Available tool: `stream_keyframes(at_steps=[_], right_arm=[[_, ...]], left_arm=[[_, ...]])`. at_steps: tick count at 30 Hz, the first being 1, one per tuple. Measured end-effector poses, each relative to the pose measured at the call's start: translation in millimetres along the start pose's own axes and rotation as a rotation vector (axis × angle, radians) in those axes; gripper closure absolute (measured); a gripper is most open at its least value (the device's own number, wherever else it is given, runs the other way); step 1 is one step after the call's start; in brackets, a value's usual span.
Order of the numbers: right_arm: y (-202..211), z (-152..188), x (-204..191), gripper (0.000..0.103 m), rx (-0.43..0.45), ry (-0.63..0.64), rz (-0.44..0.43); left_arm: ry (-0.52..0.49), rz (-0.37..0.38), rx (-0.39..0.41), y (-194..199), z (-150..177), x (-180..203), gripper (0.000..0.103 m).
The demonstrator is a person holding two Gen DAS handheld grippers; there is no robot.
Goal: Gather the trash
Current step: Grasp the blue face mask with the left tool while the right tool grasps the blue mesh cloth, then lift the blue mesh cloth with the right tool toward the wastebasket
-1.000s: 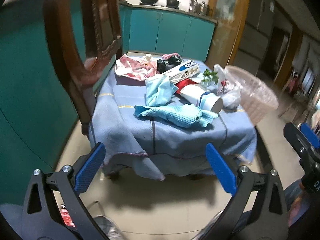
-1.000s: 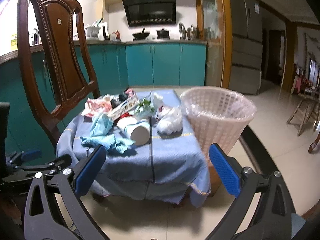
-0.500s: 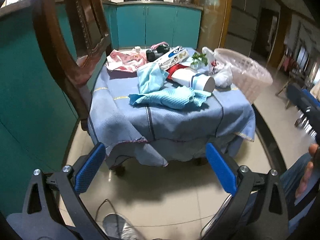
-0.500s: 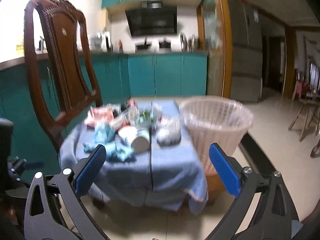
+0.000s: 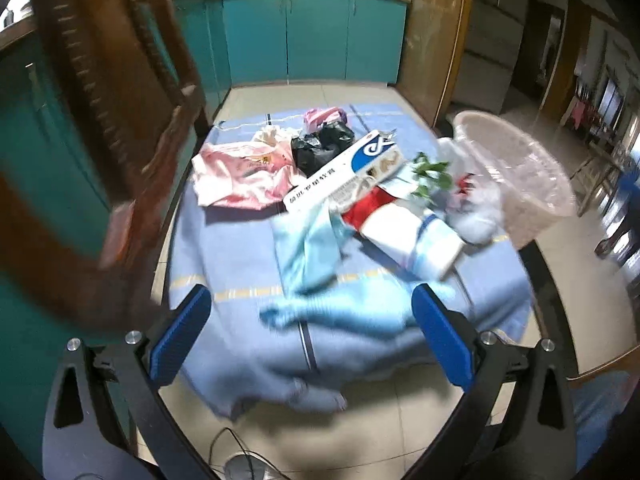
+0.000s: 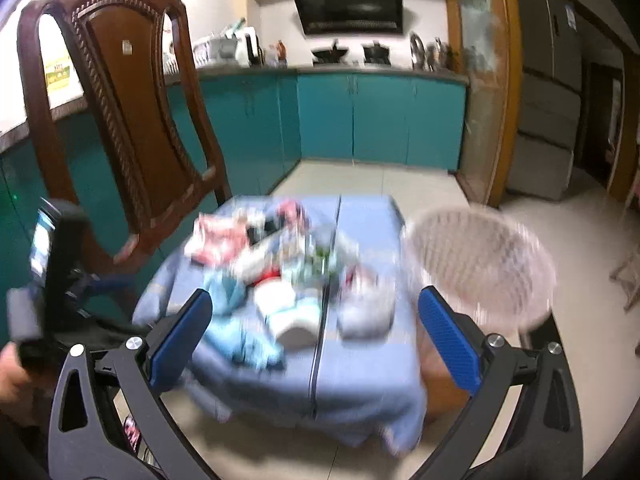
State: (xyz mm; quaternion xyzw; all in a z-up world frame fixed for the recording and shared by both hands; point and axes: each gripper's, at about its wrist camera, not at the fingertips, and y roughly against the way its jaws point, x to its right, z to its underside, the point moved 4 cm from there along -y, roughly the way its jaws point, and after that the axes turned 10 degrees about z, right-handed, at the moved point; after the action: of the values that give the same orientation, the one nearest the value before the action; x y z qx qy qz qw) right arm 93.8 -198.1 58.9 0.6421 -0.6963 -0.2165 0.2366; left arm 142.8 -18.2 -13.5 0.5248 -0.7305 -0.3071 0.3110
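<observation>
Since a second ago my left gripper (image 5: 306, 326) has closed in over the table, and the heap of trash fills more of its view. Both my grippers hang with jaws spread wide, empty; right gripper (image 6: 316, 330) back from the near edge. Low table under a blue cloth (image 5: 240, 248). On it: pink bag (image 5: 240, 174), black bag (image 5: 320, 148), long white carton (image 5: 348, 170), crumpled light-blue cloths (image 5: 316, 252). White mesh wastebasket (image 6: 480, 264) just beside the table's right edge. Carved wooden chair (image 6: 120, 112) at left. Teal cabinets (image 6: 380, 116) behind, tiled floor.
</observation>
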Motion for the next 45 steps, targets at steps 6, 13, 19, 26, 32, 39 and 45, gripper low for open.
stream_keyframes(at_steps=[6, 13, 19, 26, 32, 39, 45], right_arm=[[-35.3, -31.0, 8.4, 0.003, 0.054, -0.037, -0.045], [-67.9, 20.5, -22.3, 0.003, -0.067, 0.128, -0.111], [-66.6, 41.3, -71.3, 0.011, -0.123, 0.244, -0.257], [-98.5, 76.5, -119.5, 0.034, -0.26, 0.388, -0.316], [-141.3, 97.0, -127.8, 0.051, -0.416, 0.392, -0.324], [-120.3, 79.3, -123.3, 0.085, -0.369, 0.344, -0.342], [-77.6, 15.8, -65.0, 0.085, -0.23, 0.138, -0.305]], left_arm=[[-0.034, -0.041, -0.128, -74.0, -16.2, -15.5, 0.036], [0.036, 0.074, -0.058, -63.5, -32.8, -32.4, 0.095], [0.019, 0.131, 0.236, 36.0, -60.4, -33.7, 0.096], [0.054, 0.114, 0.362, 64.5, -72.0, -43.1, 0.096], [0.061, 0.109, 0.329, 64.6, -63.0, -42.7, 0.096], [0.079, 0.117, 0.324, 70.9, -56.4, -46.9, 0.096], [0.075, 0.12, 0.317, 72.1, -52.8, -42.6, 0.096]])
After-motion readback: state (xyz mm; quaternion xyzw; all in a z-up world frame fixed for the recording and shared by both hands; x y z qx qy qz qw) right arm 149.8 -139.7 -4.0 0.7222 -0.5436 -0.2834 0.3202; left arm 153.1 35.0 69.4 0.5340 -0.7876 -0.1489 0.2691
